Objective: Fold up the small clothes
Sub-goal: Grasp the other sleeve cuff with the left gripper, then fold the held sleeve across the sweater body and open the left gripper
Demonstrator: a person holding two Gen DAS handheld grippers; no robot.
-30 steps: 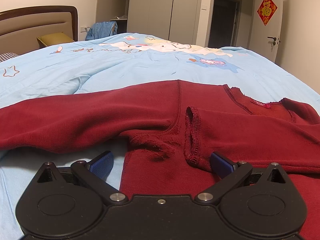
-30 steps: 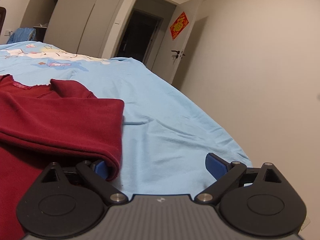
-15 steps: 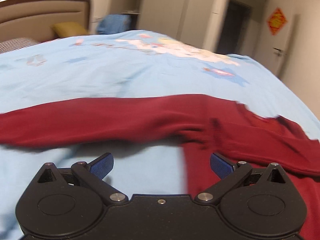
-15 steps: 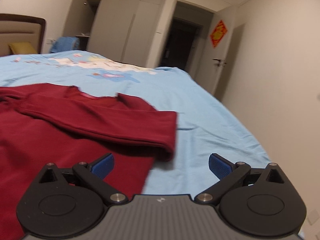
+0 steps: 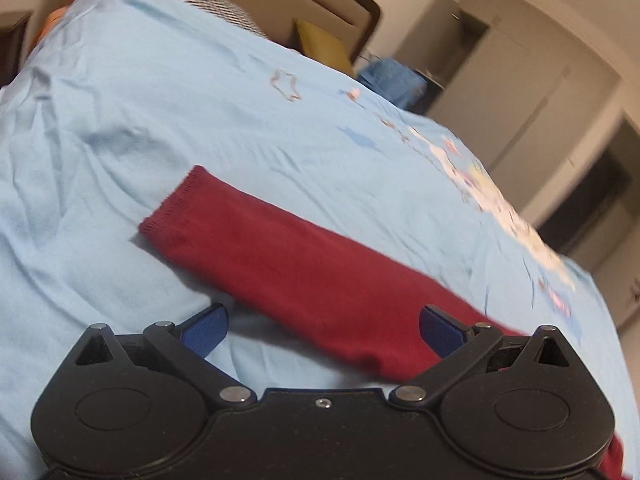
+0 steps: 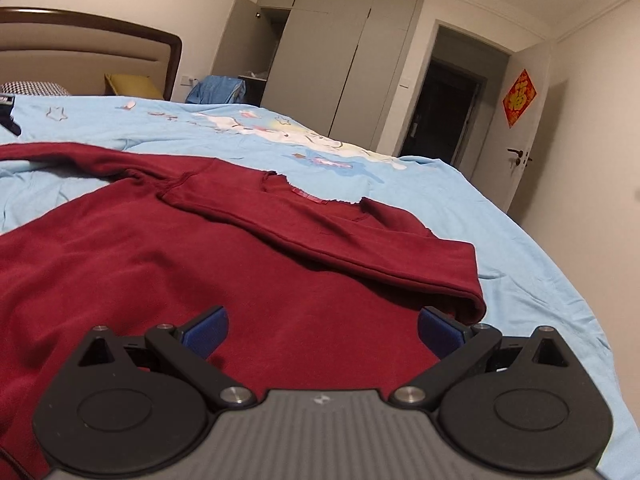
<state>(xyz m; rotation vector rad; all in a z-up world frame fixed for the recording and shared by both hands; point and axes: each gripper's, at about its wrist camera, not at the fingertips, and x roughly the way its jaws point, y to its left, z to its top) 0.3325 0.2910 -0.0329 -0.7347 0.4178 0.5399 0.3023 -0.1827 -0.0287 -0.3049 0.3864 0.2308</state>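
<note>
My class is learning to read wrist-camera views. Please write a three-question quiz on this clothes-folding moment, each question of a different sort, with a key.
1. True or false: the left gripper has its jaws closed on the outstretched sleeve.
2. The right sleeve lies: A) folded across the red top's chest, B) hanging off the bed, C) rolled up.
3. Fill in: the bedsheet is light ____.

Key: 1 false; 2 A; 3 blue.

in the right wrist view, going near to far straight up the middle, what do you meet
right tongs → body of the red top → sleeve folded across it → neckline with the red label → light blue bedsheet → grey wardrobe doors
</note>
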